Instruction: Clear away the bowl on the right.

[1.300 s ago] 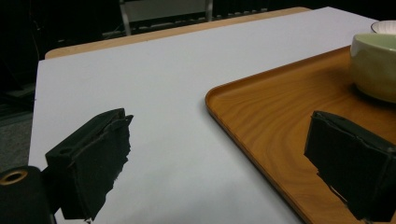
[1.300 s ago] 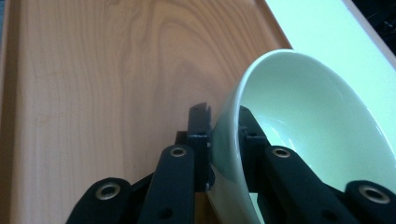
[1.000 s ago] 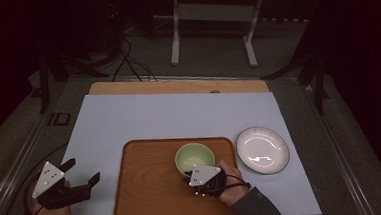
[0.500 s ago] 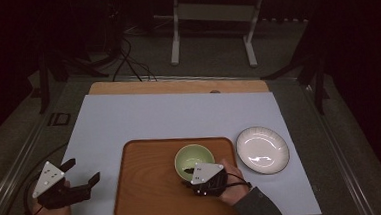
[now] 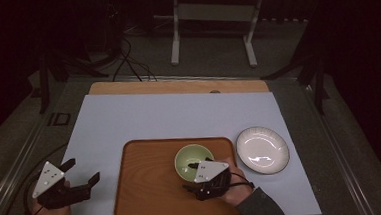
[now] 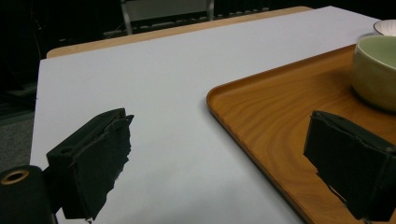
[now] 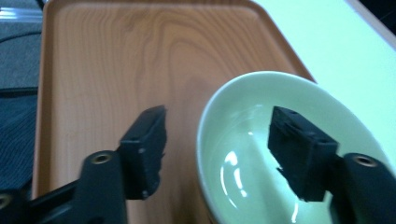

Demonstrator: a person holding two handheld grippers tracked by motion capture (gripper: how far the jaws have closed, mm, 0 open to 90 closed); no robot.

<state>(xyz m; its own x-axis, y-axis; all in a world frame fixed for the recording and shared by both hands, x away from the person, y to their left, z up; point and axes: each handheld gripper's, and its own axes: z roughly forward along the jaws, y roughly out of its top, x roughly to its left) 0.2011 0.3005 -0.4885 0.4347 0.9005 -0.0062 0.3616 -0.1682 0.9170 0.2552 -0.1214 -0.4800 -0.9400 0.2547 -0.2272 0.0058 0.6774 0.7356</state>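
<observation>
Seen nearest, at the tray's front edge: the right gripper (image 5: 195, 175), jaws apart and just opened wider, straddling the near rim of the pale green bowl (image 5: 194, 161) without pressing on it, one black jaw inside the bowl and the other outside over the tray. Confirmed along the jaws in the right gripper view: right gripper (image 7: 217, 144) with the bowl (image 7: 280, 154) rim running between the two pads, a clear gap on each side. Bowl round, glazed, glossy, light reflecting off its smooth inner wall; nothing inside it but that jaw. Stood on the right part of the wooden tray (image 5: 148, 190), a rounded-corner rectangle with a low raised lip and strong brown grain. Off to the left and well apart from the bowl, held over the pale sheet: the left gripper (image 5: 80, 174), jaws wide apart on nothing, grey three-cornered plate on top. Same spread seen in the left gripper view, left gripper (image 6: 219, 158) with tray (image 6: 275, 121) and bowl (image 6: 376, 70) beyond its jaws. Just right of the tray, on the matt lavender-white table cover (image 5: 169, 116): a white plate (image 5: 262, 149), round, shiny, rim faintly ribbed, bare. Farther back, a strip of wooden tabletop (image 5: 177, 86).
</observation>
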